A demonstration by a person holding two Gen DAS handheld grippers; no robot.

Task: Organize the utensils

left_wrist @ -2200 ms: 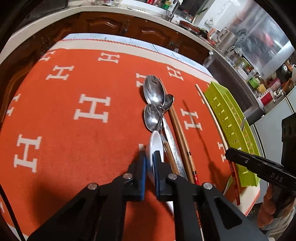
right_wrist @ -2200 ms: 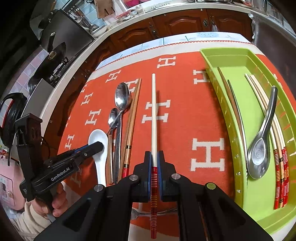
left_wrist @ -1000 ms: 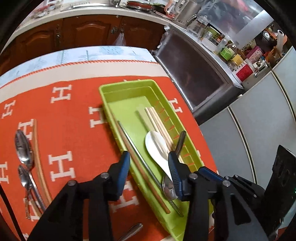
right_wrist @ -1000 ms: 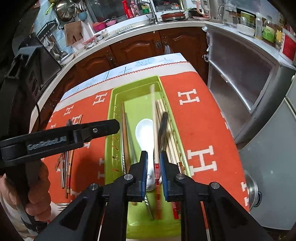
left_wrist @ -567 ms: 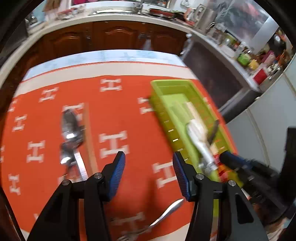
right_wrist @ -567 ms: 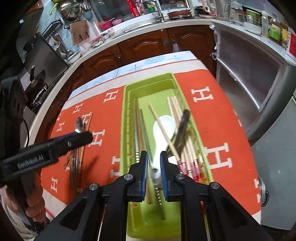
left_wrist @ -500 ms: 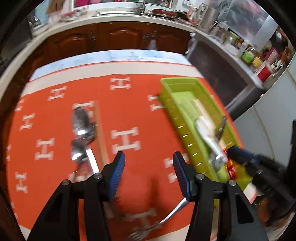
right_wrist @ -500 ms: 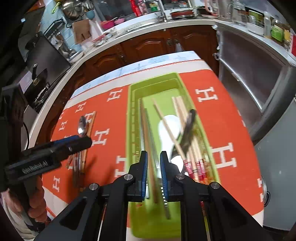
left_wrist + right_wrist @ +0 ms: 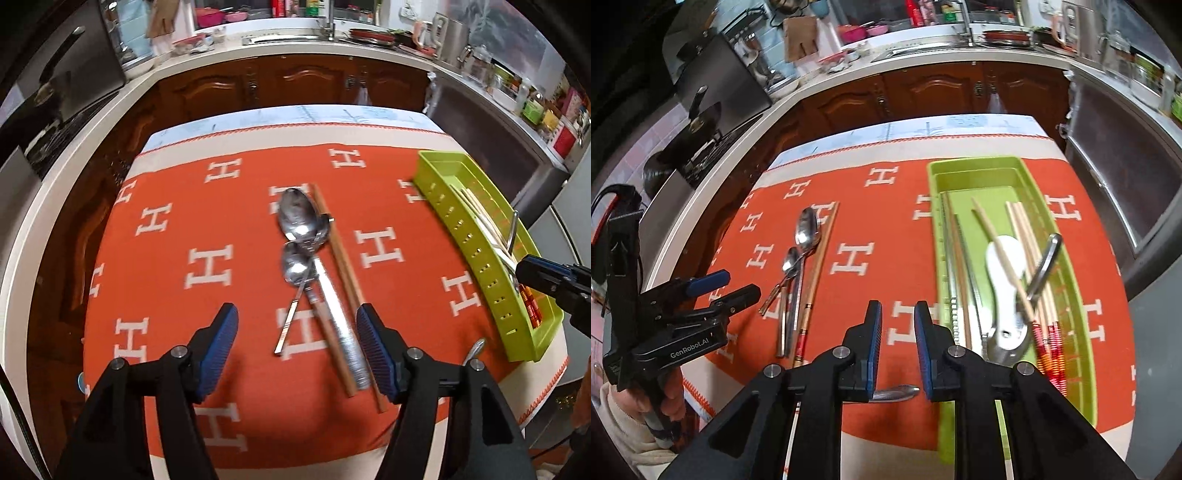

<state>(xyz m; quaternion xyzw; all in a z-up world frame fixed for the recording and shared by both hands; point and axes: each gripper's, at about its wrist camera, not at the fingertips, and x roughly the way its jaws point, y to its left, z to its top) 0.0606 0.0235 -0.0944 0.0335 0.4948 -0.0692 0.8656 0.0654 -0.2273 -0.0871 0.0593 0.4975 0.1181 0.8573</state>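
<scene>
On the orange cloth lie a large metal spoon (image 9: 295,218), a smaller spoon (image 9: 295,264) and brown chopsticks (image 9: 343,266). My left gripper (image 9: 295,325) hovers just short of them, its jaws opening wide around nothing held. The green tray (image 9: 971,162) at the right holds a white spoon (image 9: 1004,266), a pale chopstick (image 9: 997,251) slanted across it, a metal spoon (image 9: 1045,266) and more chopsticks. My right gripper (image 9: 897,317) sits at the tray's near left corner, jaws opening, nothing between them.
A fork handle (image 9: 897,392) lies at the cloth's near edge under the right gripper. The green tray (image 9: 476,254) runs along the table's right edge. A hand holds the left gripper (image 9: 727,284) at the near left. Kitchen counters and cabinets surround the table.
The left gripper left the white spoon in the tray, swung left over the spoons on the cloth and opened wider. The right gripper released the pale chopstick into the tray and drew back leftward.
</scene>
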